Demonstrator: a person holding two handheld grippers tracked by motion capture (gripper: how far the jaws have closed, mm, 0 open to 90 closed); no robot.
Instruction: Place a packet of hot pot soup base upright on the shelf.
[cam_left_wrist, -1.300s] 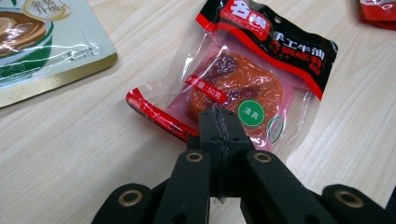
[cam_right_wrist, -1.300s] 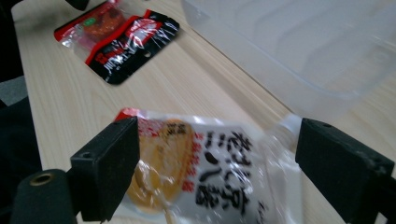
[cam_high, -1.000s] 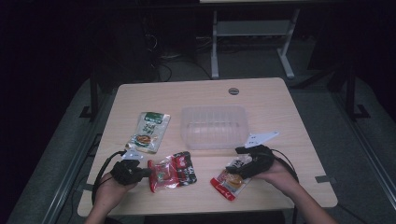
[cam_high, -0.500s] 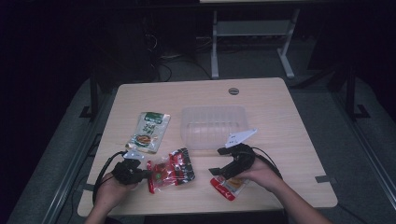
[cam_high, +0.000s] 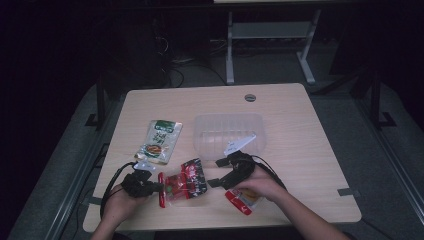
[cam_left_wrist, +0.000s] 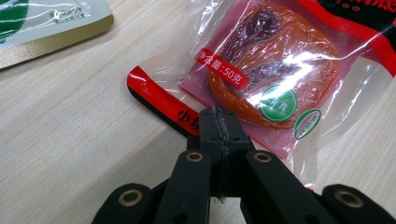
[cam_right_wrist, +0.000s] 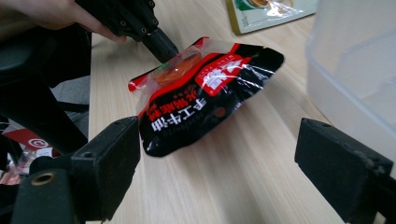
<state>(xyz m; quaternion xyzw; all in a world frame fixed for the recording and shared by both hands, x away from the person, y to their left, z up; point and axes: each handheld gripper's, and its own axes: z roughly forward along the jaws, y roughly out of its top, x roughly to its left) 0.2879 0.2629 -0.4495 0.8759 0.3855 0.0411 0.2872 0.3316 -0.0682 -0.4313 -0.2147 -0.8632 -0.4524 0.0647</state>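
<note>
A red-and-black snack packet (cam_high: 186, 181) lies near the table's front edge. My left gripper (cam_high: 158, 187) is shut on its clear left edge. In the left gripper view the jaws (cam_left_wrist: 218, 122) meet on the packet's (cam_left_wrist: 271, 70) red seam. My right gripper (cam_high: 215, 173) stands open just right of the packet, its jaws wide apart with nothing between them. The right gripper view looks between the open jaws (cam_right_wrist: 229, 172) at the packet (cam_right_wrist: 205, 93), with the left gripper (cam_right_wrist: 159, 42) pinching its far end, which is slightly raised.
A clear plastic container (cam_high: 227, 131) stands mid-table, behind the right gripper. A green packet (cam_high: 161, 140) lies to its left. An orange-red packet (cam_high: 243, 201) sits under the right hand by the front edge. The table's front edge is close to both hands.
My right gripper has moved left, off the orange-red packet and toward the red-and-black packet. The left gripper and its packet have stayed put.
</note>
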